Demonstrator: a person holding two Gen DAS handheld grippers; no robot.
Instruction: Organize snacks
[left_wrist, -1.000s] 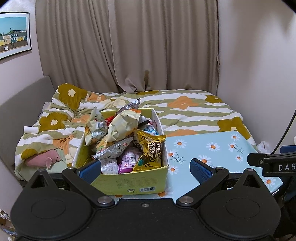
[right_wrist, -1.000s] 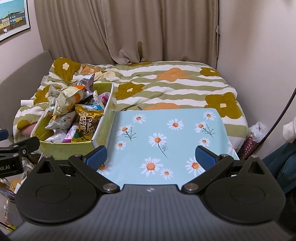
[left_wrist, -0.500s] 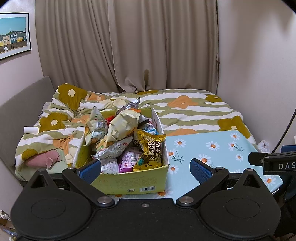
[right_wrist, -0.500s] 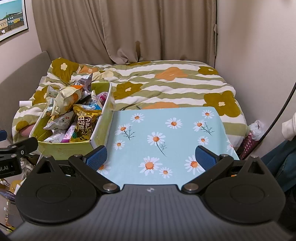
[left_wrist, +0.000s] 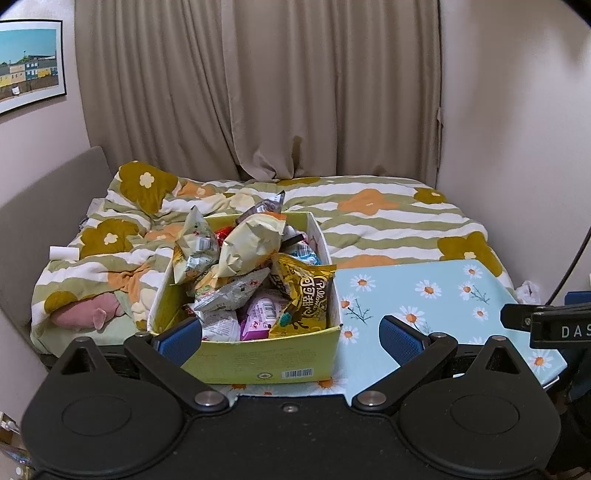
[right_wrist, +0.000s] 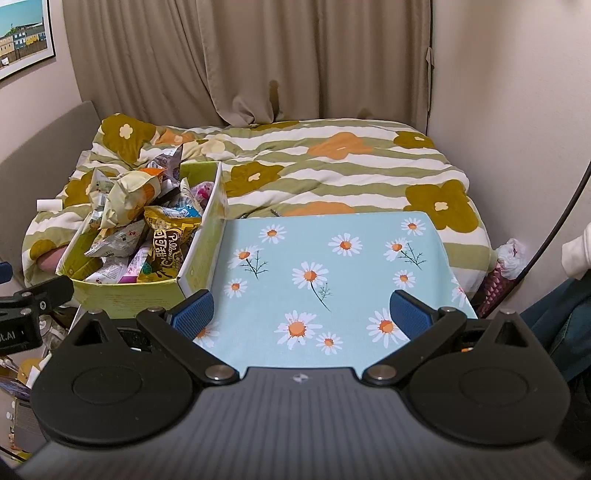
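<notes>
Snacks (left_wrist: 243, 280) sit heaped in a yellow-green cardboard box (left_wrist: 258, 365) at the lower centre of the left wrist view, and at the left of the right wrist view (right_wrist: 129, 295). Against the pictures from a second ago we find nothing of the task's things shifted: box, packets and cloth lie as they did, and both cameras have barely drifted. We judge from this that no transfer is under way at this moment.

The box stands on the left edge of the daisy-print surface (right_wrist: 332, 266), which rests at the foot of a bed with a striped flowered duvet (right_wrist: 332, 162). Contents are loose and piled above the rim: a gold chocolate-pillow packet (left_wrist: 303, 295) upright at the near right corner, a pale crumpled bag (left_wrist: 251, 247) on top, a pink wrapper (left_wrist: 262, 314) and silver sachets (left_wrist: 229, 295) below. No dividers are visible.

The rest of the surface carries no packets. This fits either a pile awaiting sorting or one already gathered in.

The left tongs (left_wrist: 291, 332) stand wide apart and hold nothing. The right tongs (right_wrist: 301, 314) likewise gape, empty, above the cloth.
</notes>
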